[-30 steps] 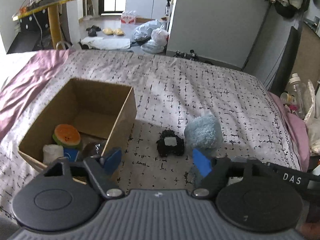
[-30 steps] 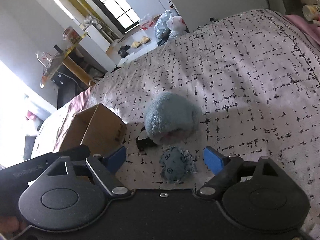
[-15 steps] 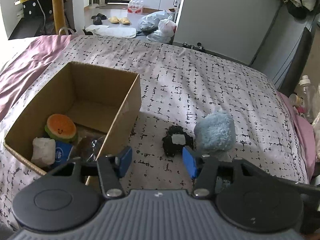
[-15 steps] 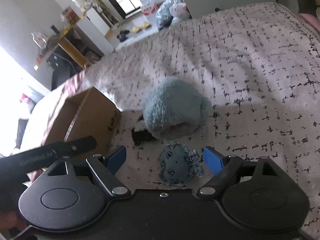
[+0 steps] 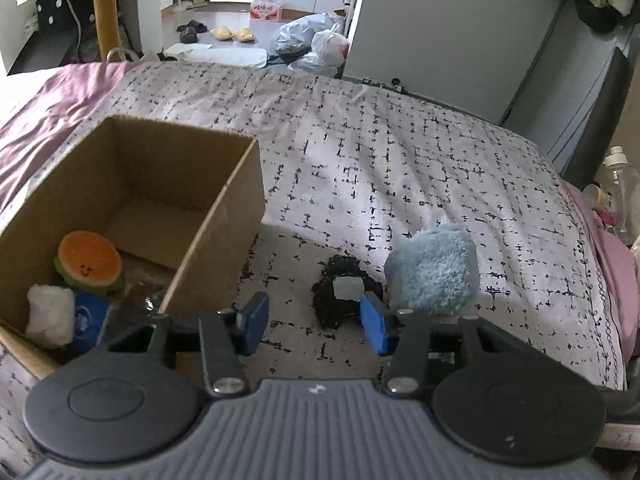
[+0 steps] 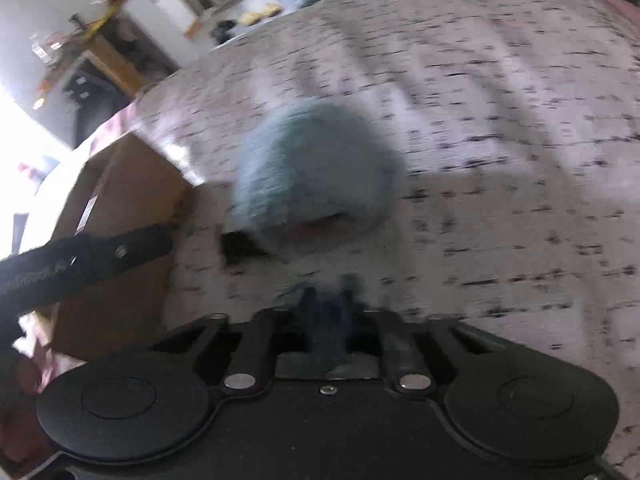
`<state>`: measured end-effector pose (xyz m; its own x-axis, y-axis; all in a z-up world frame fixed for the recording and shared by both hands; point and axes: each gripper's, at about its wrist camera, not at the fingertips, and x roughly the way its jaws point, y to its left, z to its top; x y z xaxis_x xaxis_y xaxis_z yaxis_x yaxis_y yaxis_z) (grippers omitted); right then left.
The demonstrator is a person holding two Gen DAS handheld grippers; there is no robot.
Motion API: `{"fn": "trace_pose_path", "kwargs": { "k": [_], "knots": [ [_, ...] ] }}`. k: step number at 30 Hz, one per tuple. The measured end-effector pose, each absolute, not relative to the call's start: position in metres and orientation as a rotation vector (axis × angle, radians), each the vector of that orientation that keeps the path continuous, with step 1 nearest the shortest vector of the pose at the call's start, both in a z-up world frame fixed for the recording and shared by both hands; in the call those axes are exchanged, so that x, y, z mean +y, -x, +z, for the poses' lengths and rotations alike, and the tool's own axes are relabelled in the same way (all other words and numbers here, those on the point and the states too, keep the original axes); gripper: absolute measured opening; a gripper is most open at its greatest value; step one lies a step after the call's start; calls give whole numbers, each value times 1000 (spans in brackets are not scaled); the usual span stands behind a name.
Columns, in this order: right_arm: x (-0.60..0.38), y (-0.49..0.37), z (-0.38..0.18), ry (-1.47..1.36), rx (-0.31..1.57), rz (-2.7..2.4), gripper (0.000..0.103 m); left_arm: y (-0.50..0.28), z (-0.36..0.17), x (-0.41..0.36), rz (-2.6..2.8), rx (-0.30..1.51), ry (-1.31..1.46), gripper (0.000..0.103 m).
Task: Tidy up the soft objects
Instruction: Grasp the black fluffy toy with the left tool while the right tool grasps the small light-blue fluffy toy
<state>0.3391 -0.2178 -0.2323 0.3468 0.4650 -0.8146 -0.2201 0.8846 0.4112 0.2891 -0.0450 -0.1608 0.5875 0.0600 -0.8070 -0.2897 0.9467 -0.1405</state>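
On the bedspread (image 5: 400, 168) my right gripper (image 6: 328, 312) has clamped down on the small blue plush (image 6: 324, 300); left gripper (image 5: 312, 320), jaws just narrowing and empty, hangs beside the black plush (image 5: 340, 300) near the box (image 5: 240, 208).

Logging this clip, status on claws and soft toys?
Left claw open, just been closing, black plush ahead. Right claw shut on small blue toy. Box beside, path clear.

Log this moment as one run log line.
left gripper: open, closing toward black plush | right gripper: just shut on small blue plush | cardboard box: holds orange plush
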Motion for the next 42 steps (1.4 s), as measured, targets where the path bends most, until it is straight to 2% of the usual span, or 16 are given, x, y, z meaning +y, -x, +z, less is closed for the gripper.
{"fn": "trace_pose_path", "kwargs": {
  "k": [10, 16, 17, 18, 19, 21, 28, 29, 30, 33, 42],
  "knots": [
    [-248, -347, -237, -393, 1122, 380, 1, -301, -187, -58, 225, 962, 237, 50],
    [-244, -345, -232, -455, 1138, 472, 4, -310, -195, -59, 235, 969, 210, 50],
    [-239, -344, -230, -439, 1141, 496, 7, -311, -197, -59, 235, 969, 203, 50],
    [-235, -343, -229, -418, 1143, 508, 17, -312, -199, -59, 230, 970, 202, 50],
    [-232, -343, -229, -401, 1145, 512, 35, -314, -200, -59, 225, 971, 204, 50],
    [-229, -341, -229, -359, 1146, 500, 55, -316, -202, -58, 226, 968, 211, 50],
    [-216, -339, -234, -276, 1173, 518, 58, -321, -209, -55, 222, 966, 247, 52],
    [-214, -338, -235, -251, 1170, 524, 58, -322, -209, -55, 219, 962, 251, 53],
    [-212, -336, -236, -220, 1167, 529, 54, -323, -210, -54, 216, 960, 255, 53],
    [-212, -335, -237, -194, 1155, 536, 13, -327, -215, -54, 207, 965, 266, 54],
    [-221, -336, -234, -182, 1126, 474, 11, -340, -222, -66, 184, 956, 235, 54]
  ]
}}
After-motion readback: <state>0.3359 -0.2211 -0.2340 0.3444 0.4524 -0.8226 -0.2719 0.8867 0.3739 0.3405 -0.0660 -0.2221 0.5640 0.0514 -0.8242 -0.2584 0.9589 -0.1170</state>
